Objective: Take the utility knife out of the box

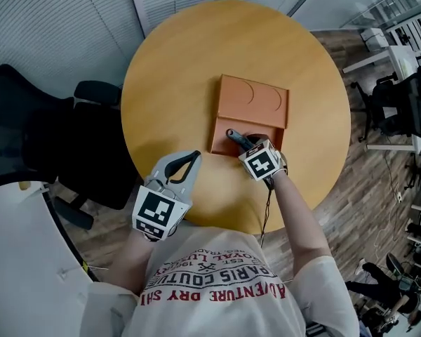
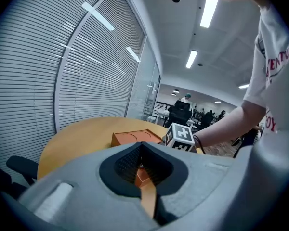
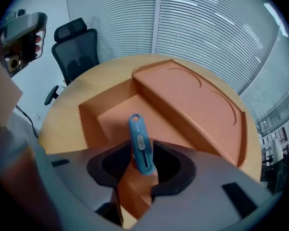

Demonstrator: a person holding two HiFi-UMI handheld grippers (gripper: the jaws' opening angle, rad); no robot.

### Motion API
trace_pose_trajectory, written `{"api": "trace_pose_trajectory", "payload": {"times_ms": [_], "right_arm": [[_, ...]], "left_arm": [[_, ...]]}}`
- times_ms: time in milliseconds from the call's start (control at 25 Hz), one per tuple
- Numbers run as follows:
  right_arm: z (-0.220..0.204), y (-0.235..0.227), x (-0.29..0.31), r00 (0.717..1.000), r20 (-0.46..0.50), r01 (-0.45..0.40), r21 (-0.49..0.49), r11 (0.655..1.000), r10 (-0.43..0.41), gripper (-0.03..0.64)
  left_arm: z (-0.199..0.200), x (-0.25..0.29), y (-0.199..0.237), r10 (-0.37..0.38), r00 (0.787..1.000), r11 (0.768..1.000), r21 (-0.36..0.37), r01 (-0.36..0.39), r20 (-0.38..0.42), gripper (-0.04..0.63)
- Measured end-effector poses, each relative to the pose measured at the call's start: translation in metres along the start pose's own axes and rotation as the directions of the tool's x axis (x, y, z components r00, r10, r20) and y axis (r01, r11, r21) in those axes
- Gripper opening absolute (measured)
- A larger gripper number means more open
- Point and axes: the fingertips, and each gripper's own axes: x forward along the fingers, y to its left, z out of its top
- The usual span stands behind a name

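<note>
An orange box (image 1: 256, 104) lies on the round wooden table (image 1: 168, 83), its near compartment uncovered and its far part a raised top with two pressed circles. The blue utility knife (image 3: 138, 138) stands tilted in that compartment, its butt end with a hole pointing up. My right gripper (image 3: 140, 160) points steeply down over the compartment, open, with the knife between its jaws and a gap showing at the pads. The head view shows the knife (image 1: 236, 137) sticking out up-left of the right gripper (image 1: 249, 146). My left gripper (image 1: 195, 156) hovers near the table's front edge, shut and empty, aimed at the box (image 2: 132, 137).
A black office chair (image 1: 49, 132) stands left of the table, also visible as a chair (image 3: 79, 42) in the right gripper view. A white desk (image 1: 21, 258) is at the lower left. Slatted blinds line the walls. More desks and chairs fill the room to the right.
</note>
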Motion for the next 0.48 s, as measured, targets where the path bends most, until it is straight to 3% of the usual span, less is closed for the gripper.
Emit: {"api": "trace_pose_trajectory", "payload": {"times_ms": [240, 480], "right_arm": [[0.0, -0.001, 0.011, 0.999, -0.036, -0.001, 0.001, 1.0, 0.001, 0.15], [-0.002, -0.001, 0.02, 0.998, -0.014, -0.057, 0.097, 0.994, 0.059, 0.146]], "left_arm": [[-0.002, -0.001, 0.006, 0.0, 1.0, 1.0, -0.014, 0.001, 0.009, -0.005], [-0.002, -0.007, 0.008, 0.011, 1.0, 1.0, -0.019, -0.011, 0.015, -0.005]]}}
